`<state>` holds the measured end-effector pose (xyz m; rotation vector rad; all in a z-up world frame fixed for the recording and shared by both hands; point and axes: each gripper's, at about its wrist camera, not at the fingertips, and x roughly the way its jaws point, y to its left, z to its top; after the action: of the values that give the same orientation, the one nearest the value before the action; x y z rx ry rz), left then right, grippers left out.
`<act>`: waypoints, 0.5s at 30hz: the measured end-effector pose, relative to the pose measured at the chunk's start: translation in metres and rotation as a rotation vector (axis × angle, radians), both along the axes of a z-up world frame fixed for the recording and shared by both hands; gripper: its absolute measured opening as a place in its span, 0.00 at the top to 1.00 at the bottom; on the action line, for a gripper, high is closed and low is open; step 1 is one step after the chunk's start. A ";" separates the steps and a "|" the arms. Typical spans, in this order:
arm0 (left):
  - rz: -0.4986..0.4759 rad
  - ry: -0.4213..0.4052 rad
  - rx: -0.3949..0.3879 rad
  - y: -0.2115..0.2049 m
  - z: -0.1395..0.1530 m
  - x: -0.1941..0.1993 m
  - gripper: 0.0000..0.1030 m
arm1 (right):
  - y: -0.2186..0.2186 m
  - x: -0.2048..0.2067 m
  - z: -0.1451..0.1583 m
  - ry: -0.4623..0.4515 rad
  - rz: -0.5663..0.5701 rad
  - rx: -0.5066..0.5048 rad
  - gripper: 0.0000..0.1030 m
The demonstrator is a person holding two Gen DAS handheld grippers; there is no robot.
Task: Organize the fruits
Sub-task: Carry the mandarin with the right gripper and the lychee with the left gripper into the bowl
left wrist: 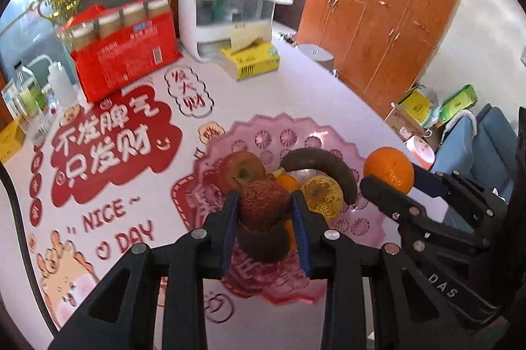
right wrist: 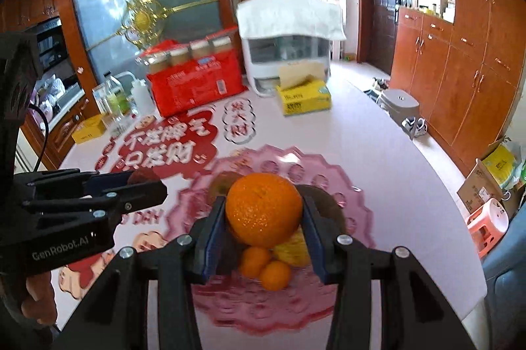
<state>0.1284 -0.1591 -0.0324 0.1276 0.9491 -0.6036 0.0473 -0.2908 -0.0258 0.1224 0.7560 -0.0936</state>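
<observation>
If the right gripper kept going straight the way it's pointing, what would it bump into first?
Probably the pink fruit plate. The right gripper is shut on the big orange and aims down over the plate, so the orange would likely meet the fruit piled there first, such as the small oranges. Depth is hard to judge.

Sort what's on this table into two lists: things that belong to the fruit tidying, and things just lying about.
Belongs to the job:
left hand-held gripper, shut on a wrinkled dark red fruit
right hand-held gripper, shut on a large orange
pink fruit plate
apple
blackened banana
yellow pear
small oranges

Lying about:
red package
yellow tissue box
white appliance
bottles
</observation>
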 end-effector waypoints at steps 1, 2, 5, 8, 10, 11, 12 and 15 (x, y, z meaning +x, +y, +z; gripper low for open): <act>0.009 0.015 0.007 -0.008 -0.009 0.003 0.71 | -0.006 0.003 -0.004 0.013 0.006 0.002 0.56; 0.015 0.026 0.013 -0.012 -0.016 0.006 0.71 | -0.014 0.009 -0.011 0.030 0.016 0.004 0.56; 0.037 0.060 0.038 -0.026 -0.039 0.013 0.71 | -0.030 0.018 -0.024 0.071 0.044 0.014 0.56; 0.064 0.094 0.058 -0.035 -0.059 0.018 0.71 | -0.040 0.033 -0.039 0.117 0.085 0.031 0.56; 0.080 0.112 0.066 -0.039 -0.069 0.021 0.71 | -0.042 0.040 -0.047 0.136 0.109 0.041 0.56; 0.084 0.115 0.069 -0.041 -0.072 0.023 0.71 | -0.044 0.044 -0.052 0.147 0.121 0.047 0.56; 0.090 0.116 0.074 -0.043 -0.076 0.024 0.71 | -0.045 0.047 -0.056 0.158 0.130 0.054 0.56; 0.094 0.109 0.090 -0.049 -0.081 0.027 0.71 | -0.047 0.056 -0.065 0.179 0.152 0.073 0.56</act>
<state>0.1555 -0.2079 -0.1139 0.1303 1.0827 -0.4851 0.1028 -0.3376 -0.0907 0.1267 0.9456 0.0691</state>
